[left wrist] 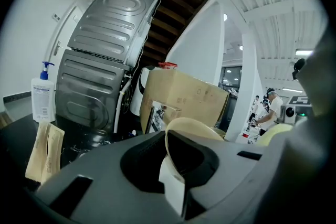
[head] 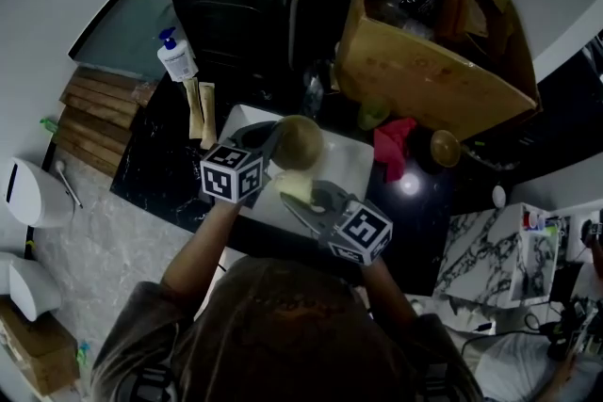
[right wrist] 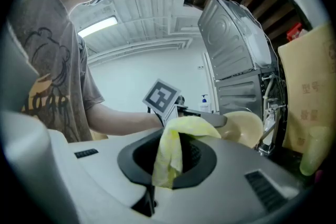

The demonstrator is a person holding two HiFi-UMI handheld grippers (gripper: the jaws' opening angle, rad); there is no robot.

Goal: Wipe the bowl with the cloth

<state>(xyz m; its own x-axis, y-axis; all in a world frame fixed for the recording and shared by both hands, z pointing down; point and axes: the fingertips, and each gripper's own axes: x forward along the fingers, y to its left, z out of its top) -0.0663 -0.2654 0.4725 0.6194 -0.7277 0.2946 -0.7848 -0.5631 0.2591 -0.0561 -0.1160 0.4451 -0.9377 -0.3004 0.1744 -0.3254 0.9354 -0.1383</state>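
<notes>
Closest, the right gripper (head: 295,201) has its jaws pinched shut on the yellow cloth (right wrist: 170,152), which hangs just short of the bowl (head: 298,143). The left gripper (head: 272,142) has its jaws clamped on the bowl's rim, holding the bowl above the white board (head: 353,160) on the counter (head: 160,174). Since the bowl lies just ahead of the cloth, a short push should meet it. A cardboard box (head: 429,61) crowds the space beyond the bowl.
</notes>
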